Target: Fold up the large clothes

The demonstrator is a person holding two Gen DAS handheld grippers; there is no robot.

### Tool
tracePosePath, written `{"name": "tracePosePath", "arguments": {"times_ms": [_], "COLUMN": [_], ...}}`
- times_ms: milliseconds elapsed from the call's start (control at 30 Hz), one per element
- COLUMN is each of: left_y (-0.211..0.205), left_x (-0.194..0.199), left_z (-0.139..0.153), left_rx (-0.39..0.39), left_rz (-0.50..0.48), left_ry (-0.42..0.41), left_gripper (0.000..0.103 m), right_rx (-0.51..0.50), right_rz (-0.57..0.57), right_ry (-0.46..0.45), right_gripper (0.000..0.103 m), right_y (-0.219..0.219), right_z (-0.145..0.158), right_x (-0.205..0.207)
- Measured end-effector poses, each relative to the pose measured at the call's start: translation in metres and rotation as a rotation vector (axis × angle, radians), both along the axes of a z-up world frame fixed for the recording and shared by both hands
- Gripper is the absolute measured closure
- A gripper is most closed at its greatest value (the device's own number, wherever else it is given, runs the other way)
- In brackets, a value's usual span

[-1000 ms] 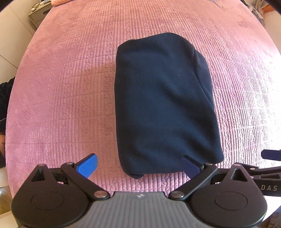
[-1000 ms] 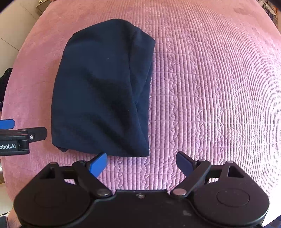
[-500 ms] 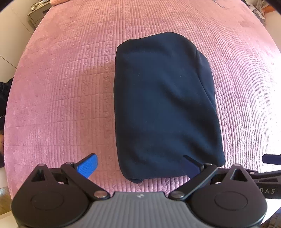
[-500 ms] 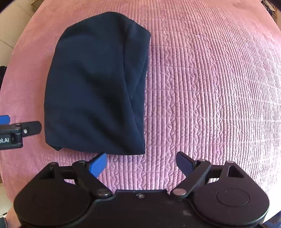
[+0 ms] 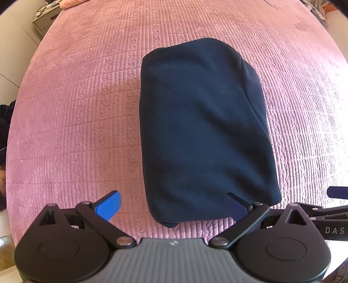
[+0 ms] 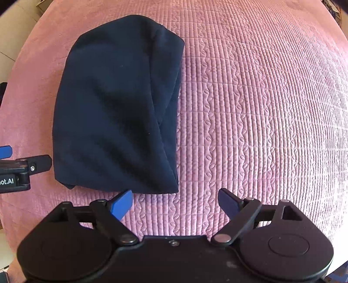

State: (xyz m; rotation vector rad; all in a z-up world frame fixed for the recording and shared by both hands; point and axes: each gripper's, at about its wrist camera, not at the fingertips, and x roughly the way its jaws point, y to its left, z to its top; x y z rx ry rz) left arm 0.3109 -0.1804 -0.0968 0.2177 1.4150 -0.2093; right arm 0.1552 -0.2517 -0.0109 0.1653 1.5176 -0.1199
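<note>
A dark navy garment point(image 5: 202, 132) lies folded into a compact rectangle on the pink quilted bed point(image 5: 76, 122). It also shows in the right wrist view point(image 6: 117, 108), left of centre. My left gripper point(image 5: 174, 205) is open and empty, just short of the garment's near edge, its right fingertip over the near right corner. My right gripper point(image 6: 176, 202) is open and empty over the bedspread point(image 6: 261, 108), by the garment's near right corner. Each gripper shows at the edge of the other's view.
A grey nightstand point(image 5: 44, 20) stands beyond the bed's far left corner. Dark clothing point(image 5: 5, 122) lies off the bed's left edge. Pink bedspread spreads wide on both sides of the garment.
Both grippers have drifted slightly; the garment sits a little further from the right gripper's view centre. The garment itself lies as before and both grippers stay open.
</note>
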Motion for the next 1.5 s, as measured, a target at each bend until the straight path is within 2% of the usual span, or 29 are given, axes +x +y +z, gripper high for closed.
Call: {"name": "tracePosePath", "arguments": {"times_ms": [267, 1500], "left_y": [0.004, -0.004], "left_x": [0.003, 0.013], "left_z": [0.0, -0.02], "left_rx": [-0.012, 0.028], "left_rz": [0.013, -0.007], "left_ry": [0.004, 0.046], "left_gripper": [0.001, 0.0], "right_rx": [-0.015, 0.014], "right_rz": [0.03, -0.028], "right_ry": [0.006, 0.022], "right_gripper": [0.002, 0.002], "right_y": [0.003, -0.007], "right_z": [0.0, -0.024], "right_x": [0.002, 0.003]}}
